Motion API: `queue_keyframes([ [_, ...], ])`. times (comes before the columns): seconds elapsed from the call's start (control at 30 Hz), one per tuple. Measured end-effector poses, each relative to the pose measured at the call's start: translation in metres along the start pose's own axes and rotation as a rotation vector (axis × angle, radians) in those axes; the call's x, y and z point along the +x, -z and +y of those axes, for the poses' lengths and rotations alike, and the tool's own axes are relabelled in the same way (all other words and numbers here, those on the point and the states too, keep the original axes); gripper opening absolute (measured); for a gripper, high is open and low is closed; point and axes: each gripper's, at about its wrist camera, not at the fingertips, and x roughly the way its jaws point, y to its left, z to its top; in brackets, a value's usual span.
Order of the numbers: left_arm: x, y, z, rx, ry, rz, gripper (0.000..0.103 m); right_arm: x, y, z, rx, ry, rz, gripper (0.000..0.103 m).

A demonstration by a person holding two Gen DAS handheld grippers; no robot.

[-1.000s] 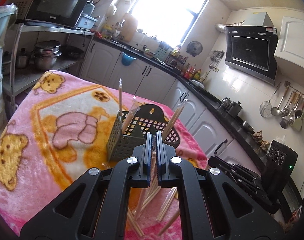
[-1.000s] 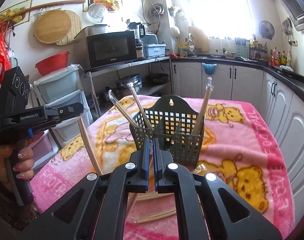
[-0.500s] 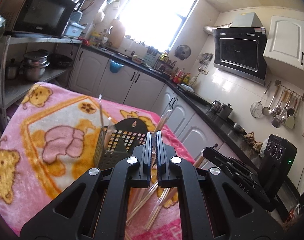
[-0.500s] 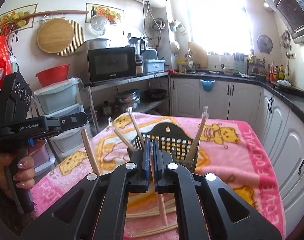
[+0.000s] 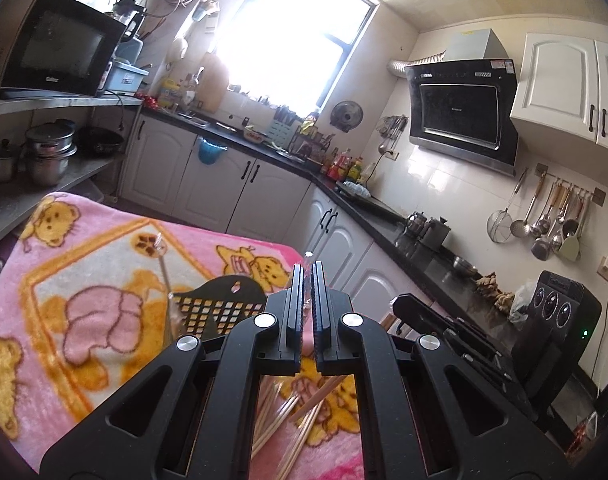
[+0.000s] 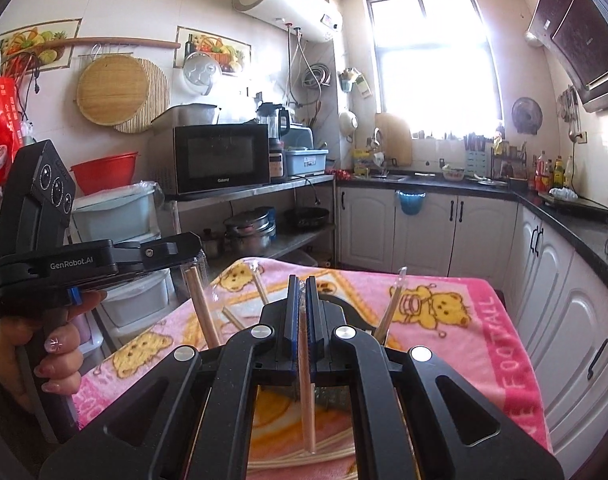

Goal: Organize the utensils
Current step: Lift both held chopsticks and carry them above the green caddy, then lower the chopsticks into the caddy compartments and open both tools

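Right wrist view shows the right gripper (image 6: pixel 302 294) clamped on a pale wooden chopstick (image 6: pixel 306 392), left gripper (image 6: pixel 192 258) pinching another, both lifted, next needing lowering into the dark perforated holder (image 5: pixel 220 312).

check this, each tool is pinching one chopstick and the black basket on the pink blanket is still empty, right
Not quite: the black basket is not empty. The right wrist view shows chopsticks already standing in it. The rest holds: the right tool and left tool each pinch one chopstick, above the pink blanket.
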Motion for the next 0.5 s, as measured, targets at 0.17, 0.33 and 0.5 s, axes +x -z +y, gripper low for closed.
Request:
queue_keyframes([
  [0.17,0.009,-0.012,-0.008,0.013,0.012,-0.019,0.002,0.004,-0.012,-0.004,-0.006,0.014,-0.021,0.004],
  [0.33,0.018,-0.026,-0.012,0.023,0.018,-0.036,0.002,0.01,-0.028,-0.009,-0.017,0.028,-0.051,0.004],
  [0.5,0.021,-0.042,-0.015,0.024,0.02,-0.069,0.002,0.012,-0.047,-0.013,-0.035,0.039,-0.099,0.004],
])
